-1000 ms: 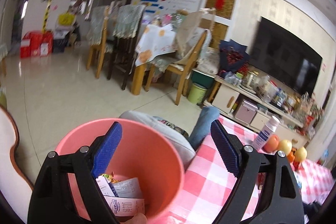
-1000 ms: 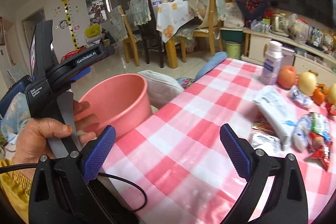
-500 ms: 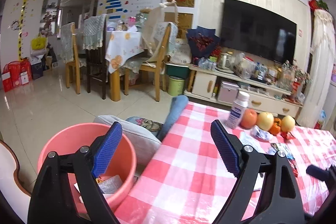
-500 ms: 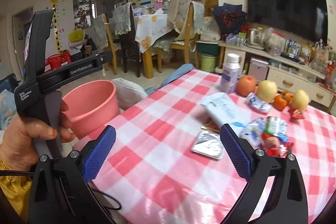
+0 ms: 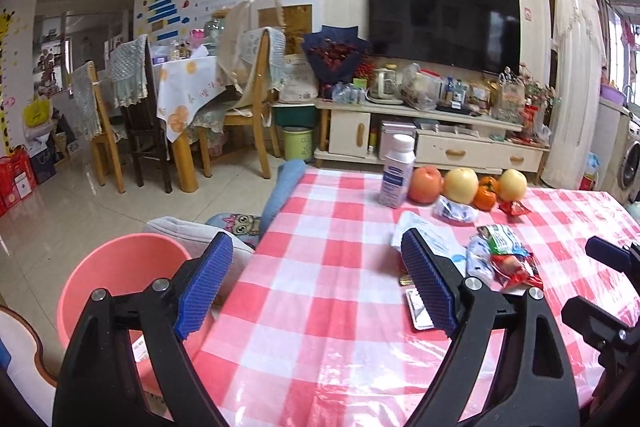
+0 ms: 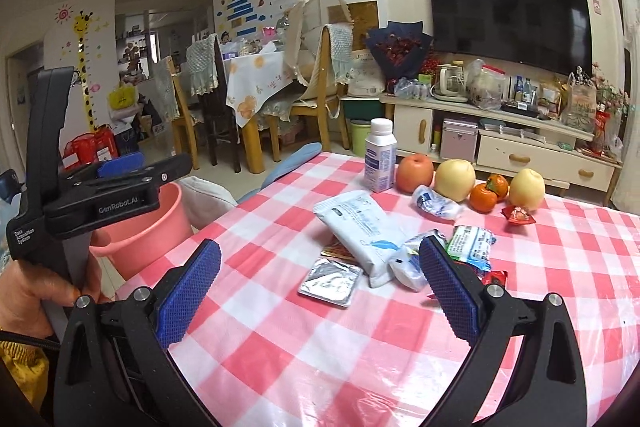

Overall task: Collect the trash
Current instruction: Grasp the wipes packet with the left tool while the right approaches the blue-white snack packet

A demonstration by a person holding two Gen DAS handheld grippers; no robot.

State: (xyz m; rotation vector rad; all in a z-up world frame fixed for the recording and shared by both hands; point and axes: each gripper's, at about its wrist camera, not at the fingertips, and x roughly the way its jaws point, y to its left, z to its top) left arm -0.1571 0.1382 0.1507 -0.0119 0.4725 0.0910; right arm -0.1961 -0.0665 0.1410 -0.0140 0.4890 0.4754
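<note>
Round pink plastic bucket at the table's left edge holding paper scraps; left gripper and right gripper released, empty.

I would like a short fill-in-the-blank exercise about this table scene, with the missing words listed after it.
1. The bucket beside the table is ____ in colour.
2. Both the left tongs and the right tongs are ____, holding nothing.
3. The white bottle stands ____ next to the red apple.
4. The silver foil packet lies ____ on the tablecloth.

Missing words: pink; open; upright; flat
</note>
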